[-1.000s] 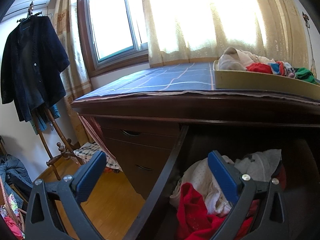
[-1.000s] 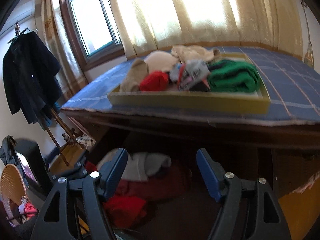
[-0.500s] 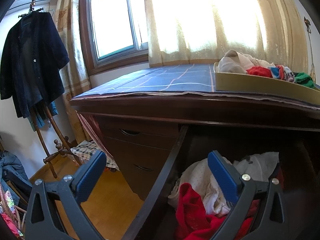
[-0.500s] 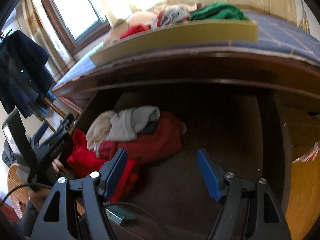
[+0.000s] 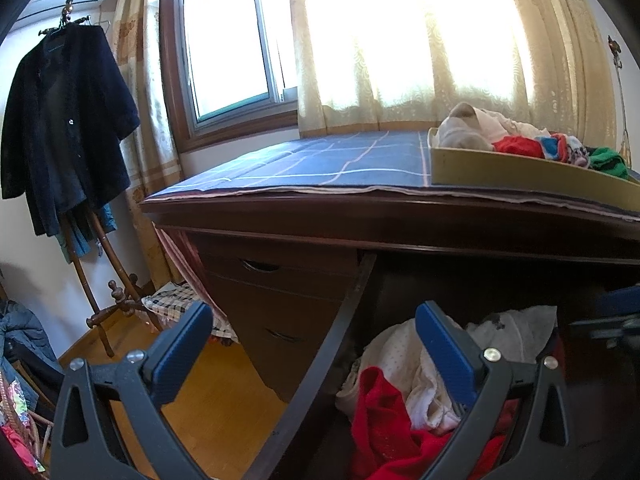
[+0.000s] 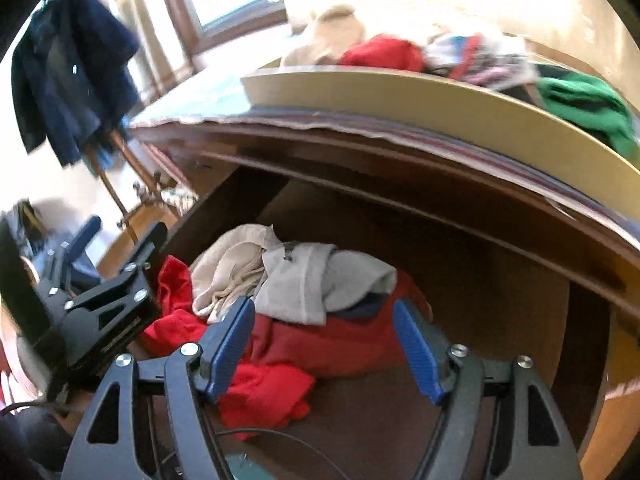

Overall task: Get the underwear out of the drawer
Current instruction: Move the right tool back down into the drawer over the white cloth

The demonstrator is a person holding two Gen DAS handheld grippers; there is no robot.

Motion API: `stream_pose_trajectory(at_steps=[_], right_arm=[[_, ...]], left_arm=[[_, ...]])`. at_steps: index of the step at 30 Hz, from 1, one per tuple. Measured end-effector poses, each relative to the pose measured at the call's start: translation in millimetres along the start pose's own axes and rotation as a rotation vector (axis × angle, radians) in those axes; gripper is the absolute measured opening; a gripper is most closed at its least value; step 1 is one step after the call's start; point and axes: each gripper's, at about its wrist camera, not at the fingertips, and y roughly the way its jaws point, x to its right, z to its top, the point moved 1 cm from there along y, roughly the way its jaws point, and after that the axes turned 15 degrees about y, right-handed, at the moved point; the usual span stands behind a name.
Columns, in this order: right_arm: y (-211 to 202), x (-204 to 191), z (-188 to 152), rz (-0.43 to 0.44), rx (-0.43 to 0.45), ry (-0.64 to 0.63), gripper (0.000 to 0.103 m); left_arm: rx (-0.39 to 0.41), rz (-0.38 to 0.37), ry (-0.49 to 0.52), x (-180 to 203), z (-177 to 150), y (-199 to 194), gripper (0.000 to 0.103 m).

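Right claw (image 6: 324, 344) is wide open and holds nothing. It tips down over the underwear (image 6: 280, 296), a messy heap of red, cream and grey cloth in the open drawer (image 6: 500, 300). Left claw (image 5: 314, 348) is open and empty too, at nine o'clock from the heap, across the drawer's side wall. Its blue finger (image 5: 444, 352) hides part of the cream cloth. On the bench (image 5: 320, 208), at twelve o'clock, a yellow tray (image 6: 400, 100) holds more clothes, all blurry in the right view.
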Motion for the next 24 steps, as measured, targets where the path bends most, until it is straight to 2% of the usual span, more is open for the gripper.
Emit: stream_pose_trajectory(at_steps=[8,16,22,24], right_arm=[[44.2,-8.8,18.2,0.021,-0.104,0.003,0.073],[84.3,-23.3,30.7,-0.052,-0.187,-0.095,0.073],[108.3,-15.9,29.7,-0.044,-0.249,-0.083,0.073],[108.3,-14.8,27.8,-0.039,-0.248,-0.087,0.068]], left_arm=[[0.010,0.003,-0.011,-1.9,-2.0,-2.6,0.103],[0.007,0.012,-0.039,-6.8,-3.6,-4.3,0.103],[0.004,0.014,-0.023,-5.9,-2.2,-3.1,0.103],[0.004,0.013,-0.020,-5.7,-2.2,-2.6,0.103]])
